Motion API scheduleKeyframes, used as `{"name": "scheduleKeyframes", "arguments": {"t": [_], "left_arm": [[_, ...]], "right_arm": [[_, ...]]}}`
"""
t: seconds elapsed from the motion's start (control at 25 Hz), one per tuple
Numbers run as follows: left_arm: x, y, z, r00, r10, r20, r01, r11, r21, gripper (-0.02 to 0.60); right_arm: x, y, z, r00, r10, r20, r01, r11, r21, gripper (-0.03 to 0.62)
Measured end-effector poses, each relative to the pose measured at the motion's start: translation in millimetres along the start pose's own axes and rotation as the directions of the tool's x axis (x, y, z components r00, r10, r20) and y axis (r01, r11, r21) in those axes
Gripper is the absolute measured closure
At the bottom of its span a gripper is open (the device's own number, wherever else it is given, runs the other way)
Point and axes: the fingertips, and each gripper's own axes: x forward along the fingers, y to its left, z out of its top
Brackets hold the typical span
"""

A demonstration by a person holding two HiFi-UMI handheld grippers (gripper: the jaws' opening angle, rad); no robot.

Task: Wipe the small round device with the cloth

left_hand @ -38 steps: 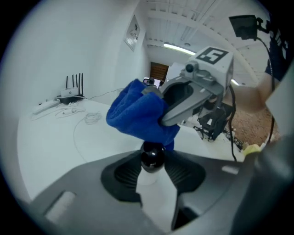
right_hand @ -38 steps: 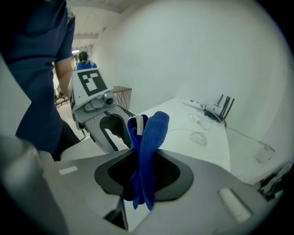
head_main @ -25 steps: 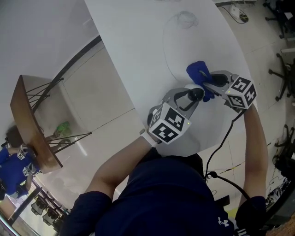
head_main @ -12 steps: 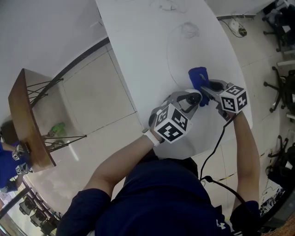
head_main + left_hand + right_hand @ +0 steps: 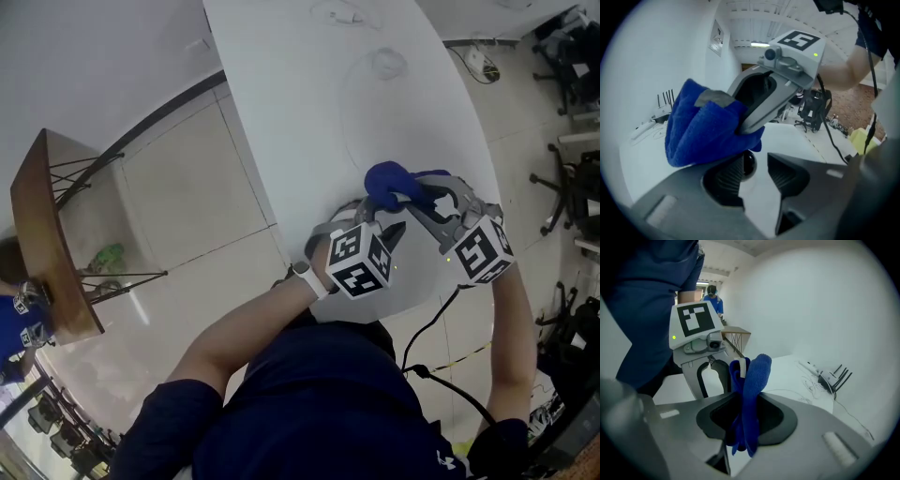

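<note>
Right hand-held gripper [image 5: 745,413] rose, clenching cloth [image 5: 754,376] (bunched); left hand-held gripper [image 5: 759,171] pinches small round device [image 5: 748,164] off-centre; wiping pressure could dislodge it.

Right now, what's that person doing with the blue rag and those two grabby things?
A person holds a tool in each hand over a white table. The right tool is clamped on a bunched blue cloth and brings it right up to the left tool. A small round black device sits between the left tool's jaws, against one pad; I can't tell if it's squeezed tight. The cloth covers part of it, so wiping looks under way.
</note>
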Motion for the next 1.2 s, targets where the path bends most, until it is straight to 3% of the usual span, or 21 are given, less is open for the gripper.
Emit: {"name": "scheduleKeyframes", "arguments": {"t": [0.16,0.44,0.76,0.96,1.2], "left_arm": [[-1,-3,2,1.000,0.008,0.006,-0.008,1.000,0.011,0.425],[0,-5,6,1.000,0.009,0.020,-0.009,1.000,0.013,0.425],[0,-3,7,0.999,0.003,0.038,-0.003,1.000,0.000,0.436],[-2,-2,1,0.999,0.008,0.036,-0.008,1.000,-0.003,0.436],[-10,6,3,0.997,0.038,0.063,-0.039,0.999,0.013,0.407]], "right_arm": [[9,-7,-5,0.999,0.045,0.018,-0.046,0.998,0.045,0.477],[34,-23,-24,0.975,0.224,0.003,-0.222,0.965,0.139,0.479],[79,-15,-71,0.891,0.426,-0.159,-0.401,0.901,0.169,0.479],[102,-9,-86,0.881,0.440,-0.172,-0.397,0.887,0.235,0.479],[105,-20,-91,0.942,0.306,-0.139,-0.240,0.902,0.359,0.479]]}}
